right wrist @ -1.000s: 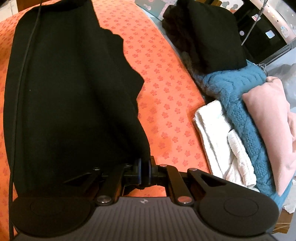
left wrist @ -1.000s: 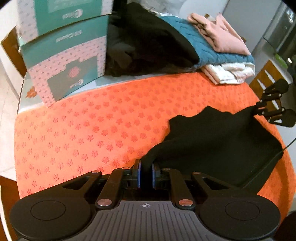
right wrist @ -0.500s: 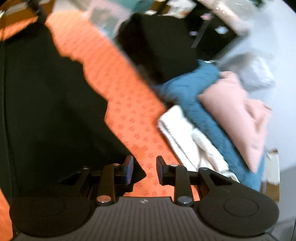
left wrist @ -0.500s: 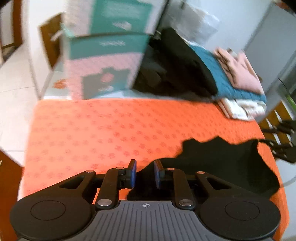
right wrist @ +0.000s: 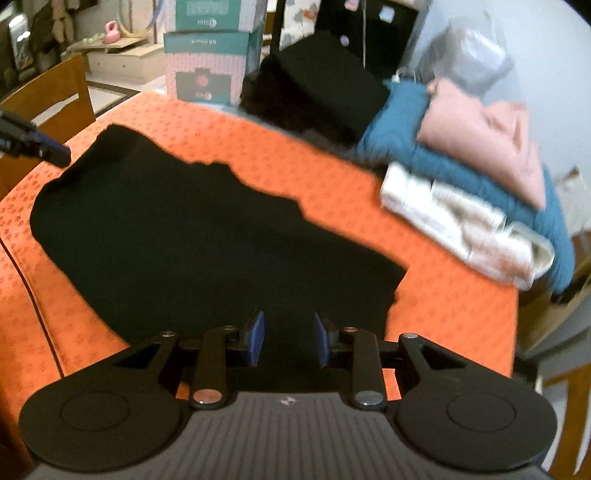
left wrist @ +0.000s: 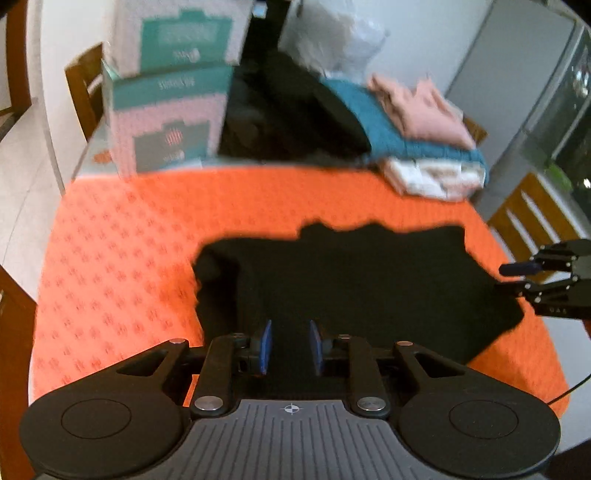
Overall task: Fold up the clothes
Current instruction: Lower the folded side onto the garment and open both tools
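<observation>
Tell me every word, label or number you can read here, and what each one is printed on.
Nothing can be read with certainty.
Lower box: white print on its teal band, seen upside down, perhaps "68 Count"; blurred.
Upper box: a white logo on teal, upside down, too blurred to read.
Right gripper body in the left wrist view: tiny pale letters, too small to read.
Folded clothes and orange cloth: no text, only a flower pattern.

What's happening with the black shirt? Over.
Left gripper open, right gripper open. Black shirt flat on orange cloth. Nothing in the way.
</observation>
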Available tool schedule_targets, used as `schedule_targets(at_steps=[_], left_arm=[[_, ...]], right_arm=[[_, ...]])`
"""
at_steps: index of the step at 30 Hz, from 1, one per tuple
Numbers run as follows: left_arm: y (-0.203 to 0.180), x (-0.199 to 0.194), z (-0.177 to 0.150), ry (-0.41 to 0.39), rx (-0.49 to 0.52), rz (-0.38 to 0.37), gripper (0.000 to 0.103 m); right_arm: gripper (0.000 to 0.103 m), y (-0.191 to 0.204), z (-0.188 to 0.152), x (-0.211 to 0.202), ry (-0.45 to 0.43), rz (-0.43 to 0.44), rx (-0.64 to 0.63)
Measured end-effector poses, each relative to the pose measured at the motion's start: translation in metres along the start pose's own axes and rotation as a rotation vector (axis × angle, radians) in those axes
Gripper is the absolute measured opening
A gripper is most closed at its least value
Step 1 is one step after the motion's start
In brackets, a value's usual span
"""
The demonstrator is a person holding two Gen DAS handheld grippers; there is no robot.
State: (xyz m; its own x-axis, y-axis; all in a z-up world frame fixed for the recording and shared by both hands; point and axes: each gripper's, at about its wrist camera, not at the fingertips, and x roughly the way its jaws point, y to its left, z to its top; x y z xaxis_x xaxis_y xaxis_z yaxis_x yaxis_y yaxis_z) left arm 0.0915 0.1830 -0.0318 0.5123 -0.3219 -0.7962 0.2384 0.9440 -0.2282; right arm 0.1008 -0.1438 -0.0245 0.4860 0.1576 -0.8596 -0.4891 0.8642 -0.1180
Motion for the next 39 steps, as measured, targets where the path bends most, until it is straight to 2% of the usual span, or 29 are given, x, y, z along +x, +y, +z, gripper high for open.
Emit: schedule_targets(at_steps=[4, 7, 12, 16, 19, 27, 32, 39], left_arm=[[-0.006, 0.023, -0.018, 0.063, 0.017, 0.087, 0.025], [0.005, 0.04, -0.026, 0.09, -0.035, 0.138, 0.024], [0.008, 0.029, -0.021, 0.044, -0.113, 0.131, 0.024], [-0.003, 0.007, -0.003, -0.048, -0.082, 0.114, 0.025], [-0.005, 0.011, 0.016, -0.085, -0.048, 0.13, 0.026], [0.006, 0.06, 0.043, -0.08, -0.003, 0.215, 0.027], [0.032, 0.086, 0.043, -0.042, -0.083, 0.192, 0.029], [0.043, 0.091, 0.045, -0.041, -0.11, 0.161, 0.031]], right_arm=[[0.034, 0.006, -0.017, 0.017, 0.041, 0.003, 0.043], [0.034, 0.01, -0.03, 0.029, 0.071, 0.006, 0.075], [0.033, 0.011, -0.031, 0.027, 0.059, 0.0, 0.093], [0.033, 0.004, -0.014, 0.009, -0.02, -0.006, 0.095], [0.033, -0.008, 0.005, 0.016, -0.049, -0.005, 0.136], [0.033, -0.035, 0.047, 0.074, -0.085, -0.027, 0.242], [0.034, -0.04, 0.05, 0.112, -0.041, -0.029, 0.246], [0.034, -0.046, 0.052, 0.116, -0.037, -0.006, 0.236]])
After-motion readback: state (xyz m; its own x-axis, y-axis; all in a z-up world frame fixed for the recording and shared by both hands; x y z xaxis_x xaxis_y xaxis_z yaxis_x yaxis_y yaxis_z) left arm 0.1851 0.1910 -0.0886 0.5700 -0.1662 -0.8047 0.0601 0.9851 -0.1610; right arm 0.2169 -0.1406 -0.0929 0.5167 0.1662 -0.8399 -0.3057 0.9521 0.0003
